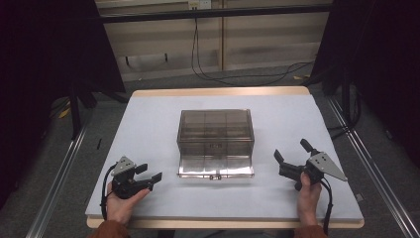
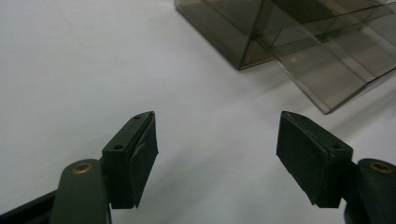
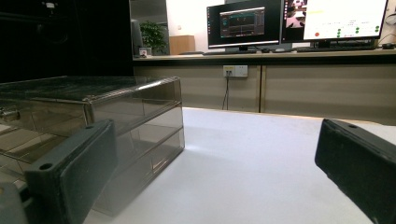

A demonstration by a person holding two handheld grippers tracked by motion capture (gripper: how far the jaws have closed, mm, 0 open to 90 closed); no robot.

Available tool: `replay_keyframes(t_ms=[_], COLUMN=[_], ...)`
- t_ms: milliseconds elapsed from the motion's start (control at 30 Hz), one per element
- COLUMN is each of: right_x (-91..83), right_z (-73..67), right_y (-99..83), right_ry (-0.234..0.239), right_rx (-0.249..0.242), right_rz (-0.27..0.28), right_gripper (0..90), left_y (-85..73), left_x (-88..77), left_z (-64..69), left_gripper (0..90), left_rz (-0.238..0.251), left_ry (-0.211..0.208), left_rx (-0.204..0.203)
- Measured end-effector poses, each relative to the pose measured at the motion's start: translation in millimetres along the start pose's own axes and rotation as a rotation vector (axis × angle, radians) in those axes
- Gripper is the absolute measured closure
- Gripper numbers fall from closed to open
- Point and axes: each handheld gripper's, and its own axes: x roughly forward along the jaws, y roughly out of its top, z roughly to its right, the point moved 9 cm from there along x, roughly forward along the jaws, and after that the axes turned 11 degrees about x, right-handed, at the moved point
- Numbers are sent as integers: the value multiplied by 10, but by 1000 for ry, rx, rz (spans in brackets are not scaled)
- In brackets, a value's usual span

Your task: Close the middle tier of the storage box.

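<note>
While both hands wait at the near edge, the smoky clear box (image 1: 216, 141) sits in the middle of the white table (image 1: 148, 119), squarely between the two grippers, its lid flap or front panel folded down flat on the near side. Its long axis runs across the table, from one gripper toward the other.

From the left gripper (image 1: 152, 179), the box lies ahead and off to the right: in the left gripper view its near corner (image 2: 243, 63) sits up and right of the jaws, well apart from them, bare table in between. Those jaws stand spread with nothing between the pads, so that one is released and empty.

From the right gripper (image 1: 293, 150), the box lies to its left. In the right gripper view the box wall (image 3: 140, 130) looms just past the left jaw, near it; whether it touches I cannot tell from that angle, though from above there looks to be a gap. Jaws wide apart here too, holding nothing.

Who's closer? From the high view it looks about even, each gripper off one near corner of the box. My read: the next move turns on each gripper swinging inward toward the folded-down front, left going right, right going left.

Beyond the table, monitors (image 3: 243, 23) glow on a far desk.
</note>
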Motion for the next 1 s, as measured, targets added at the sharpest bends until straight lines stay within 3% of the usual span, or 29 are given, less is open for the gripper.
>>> replay_keyframes(t_ms=[100, 267, 367, 767, 1000], right_x=[0, -1, 3, 0, -1], right_z=[0, -4, -4, -3, -3], right_y=[0, 0, 2, 1, 0], right_ry=[0, -1, -1, 1, 1], right_rx=[0, -4, -2, -2, -1], right_rz=[0, 1, 5, 2, 1], right_gripper=[0, 0, 0, 0, 0], left_y=[5, 21, 31, 39, 54], left_x=[-16, -25, -25, -75, -86], left_z=[42, 54, 109, 291, 413], left_gripper=[313, 392, 438, 746, 839], left_rz=[-8, 4, 1, -21, -23], left_ry=[-17, -23, -56, -127, -173], left_rx=[22, 11, 26, 86, 117])
